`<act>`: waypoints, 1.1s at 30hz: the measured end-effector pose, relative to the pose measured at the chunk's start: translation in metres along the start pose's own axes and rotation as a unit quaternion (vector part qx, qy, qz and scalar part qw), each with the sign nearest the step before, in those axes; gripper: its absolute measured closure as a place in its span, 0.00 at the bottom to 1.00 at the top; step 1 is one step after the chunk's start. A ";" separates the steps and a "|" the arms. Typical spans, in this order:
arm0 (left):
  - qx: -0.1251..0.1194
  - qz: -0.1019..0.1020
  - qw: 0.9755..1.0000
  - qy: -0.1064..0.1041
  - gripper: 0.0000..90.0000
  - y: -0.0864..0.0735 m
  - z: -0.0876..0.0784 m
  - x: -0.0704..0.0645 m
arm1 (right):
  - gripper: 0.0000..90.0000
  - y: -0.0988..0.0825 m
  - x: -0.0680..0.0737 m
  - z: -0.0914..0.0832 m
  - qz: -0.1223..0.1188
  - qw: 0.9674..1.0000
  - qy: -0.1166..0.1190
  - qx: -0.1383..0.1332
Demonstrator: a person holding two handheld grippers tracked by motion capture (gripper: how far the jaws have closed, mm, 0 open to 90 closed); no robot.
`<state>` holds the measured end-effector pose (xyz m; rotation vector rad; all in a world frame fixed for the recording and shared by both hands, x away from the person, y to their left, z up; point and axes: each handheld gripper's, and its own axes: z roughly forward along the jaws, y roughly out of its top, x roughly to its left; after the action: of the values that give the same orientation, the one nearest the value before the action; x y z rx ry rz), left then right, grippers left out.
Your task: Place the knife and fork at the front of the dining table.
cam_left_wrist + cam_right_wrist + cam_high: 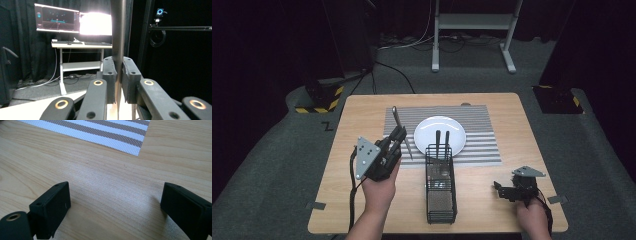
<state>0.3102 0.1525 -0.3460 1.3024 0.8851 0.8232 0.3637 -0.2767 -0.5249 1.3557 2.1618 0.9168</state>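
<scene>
My left gripper [398,135] is shut on a slim grey metal knife [396,117], held above the left part of the striped placemat [482,150]. In the left gripper view the knife's dark shaft [118,30] rises straight up out of the closed pads [109,75], and its paler end hangs below them. A white plate [439,131] lies on the placemat. Just in front of it stands a black wire basket [441,200] with two black-handled utensils [442,140] upright at its far end. My right gripper [501,190] rests open at the front right of the table [115,202], with nothing between its jaws.
The wooden table [362,115] has small tape marks at its front corners. A corner of the placemat [130,142] lies ahead of the right gripper. Beyond the table are a white desk frame [472,22], floor cables and yellow-black striped stand feet [319,100].
</scene>
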 end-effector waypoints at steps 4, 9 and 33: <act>0.008 -0.002 1.000 -0.002 0.91 -0.009 0.001 0.009 | 0.10 0.000 0.000 0.000 -0.001 1.000 0.001 -0.001; 0.018 0.004 1.000 0.001 0.91 -0.018 0.006 0.013 | 0.10 0.000 -0.001 0.000 -0.002 1.000 0.002 -0.001; 0.076 -0.014 0.996 0.036 0.91 -0.063 0.035 0.052 | 0.10 0.000 -0.001 0.001 -0.003 1.000 0.003 -0.002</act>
<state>0.3652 0.1782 -0.4110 1.3961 1.0380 0.7974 0.3646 -0.2771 -0.5252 1.3465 2.1661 0.9224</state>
